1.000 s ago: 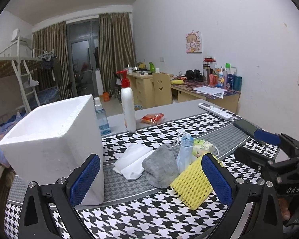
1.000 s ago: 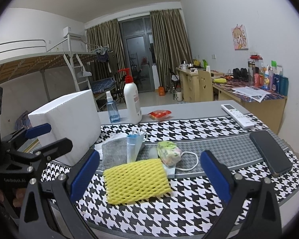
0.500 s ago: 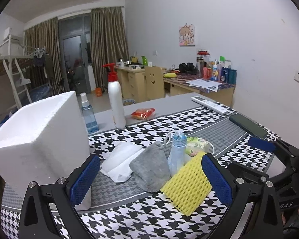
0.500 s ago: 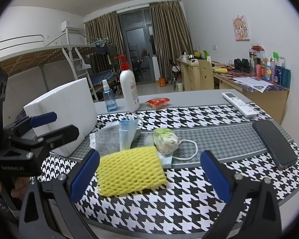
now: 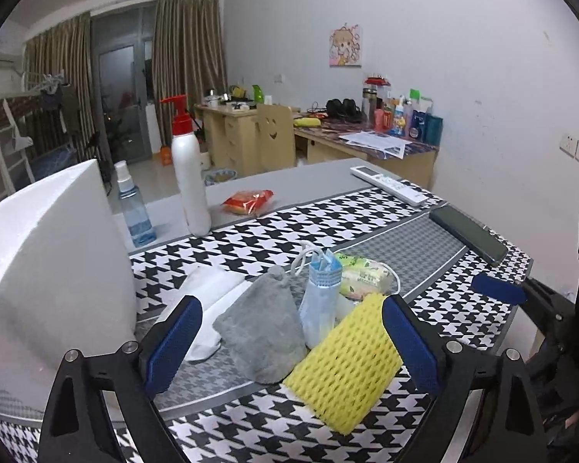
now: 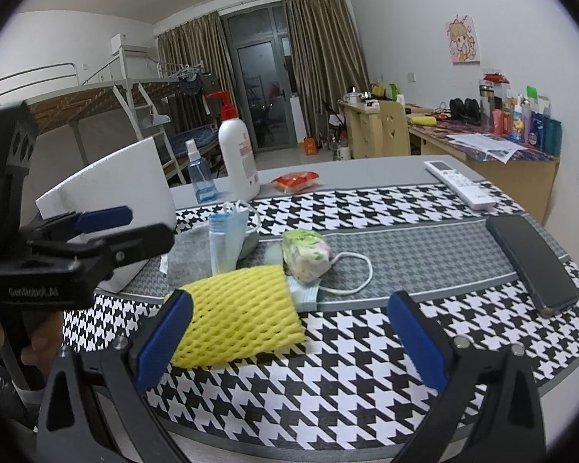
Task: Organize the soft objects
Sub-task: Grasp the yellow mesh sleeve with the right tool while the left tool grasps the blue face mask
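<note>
Low in the frame, the left gripper (image 5: 291, 341) and right gripper (image 6: 289, 335) both gape empty. Mid-frame lie the yellow foam net (image 5: 343, 366), grey cloth (image 5: 264, 332), blue face mask (image 5: 322, 293) and tissue pack (image 6: 307, 256); the white foam box (image 5: 46, 266) stands at left.

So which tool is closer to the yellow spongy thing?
Left, though barely. The left tool has the yellow foam net against its right finger; the right tool has it by its left finger.

"GenRobot.AI" on the left hand-held gripper (image 6: 108, 229) body.
</note>
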Demonstrator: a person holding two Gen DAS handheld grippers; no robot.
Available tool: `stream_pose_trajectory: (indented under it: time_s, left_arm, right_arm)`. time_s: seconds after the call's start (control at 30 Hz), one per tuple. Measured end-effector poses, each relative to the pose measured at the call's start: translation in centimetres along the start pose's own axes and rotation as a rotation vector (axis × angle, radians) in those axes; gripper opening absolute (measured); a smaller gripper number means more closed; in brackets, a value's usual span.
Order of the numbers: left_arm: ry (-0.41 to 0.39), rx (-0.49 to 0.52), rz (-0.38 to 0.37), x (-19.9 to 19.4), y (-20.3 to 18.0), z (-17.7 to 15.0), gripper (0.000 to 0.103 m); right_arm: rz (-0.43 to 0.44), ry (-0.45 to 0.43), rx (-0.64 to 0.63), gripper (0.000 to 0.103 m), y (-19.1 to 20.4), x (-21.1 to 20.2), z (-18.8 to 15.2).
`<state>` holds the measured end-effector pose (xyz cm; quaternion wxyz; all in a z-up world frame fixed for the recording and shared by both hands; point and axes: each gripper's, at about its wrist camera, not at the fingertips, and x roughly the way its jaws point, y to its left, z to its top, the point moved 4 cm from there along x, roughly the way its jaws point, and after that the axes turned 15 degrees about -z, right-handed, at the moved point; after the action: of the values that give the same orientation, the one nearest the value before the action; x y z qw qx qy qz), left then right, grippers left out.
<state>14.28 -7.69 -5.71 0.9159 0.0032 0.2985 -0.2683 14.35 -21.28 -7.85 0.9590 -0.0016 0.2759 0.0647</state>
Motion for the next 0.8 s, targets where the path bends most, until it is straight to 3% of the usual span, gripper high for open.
stream_pose_trajectory:
  time_s: [0.33,0.8]
  left_arm:
    - [0.049,-0.013,-0.053,2.2,0.3,-0.1,0.08]
    - [0.093,-0.037,-0.042,4.7,0.5,0.2,0.057]
  right_arm:
    - [0.027,0.036,-0.003,0.102,0.0,0.9,-0.5]
    - [0.059,0.099,-0.008,0.102,-0.4,2.1,-0.7]
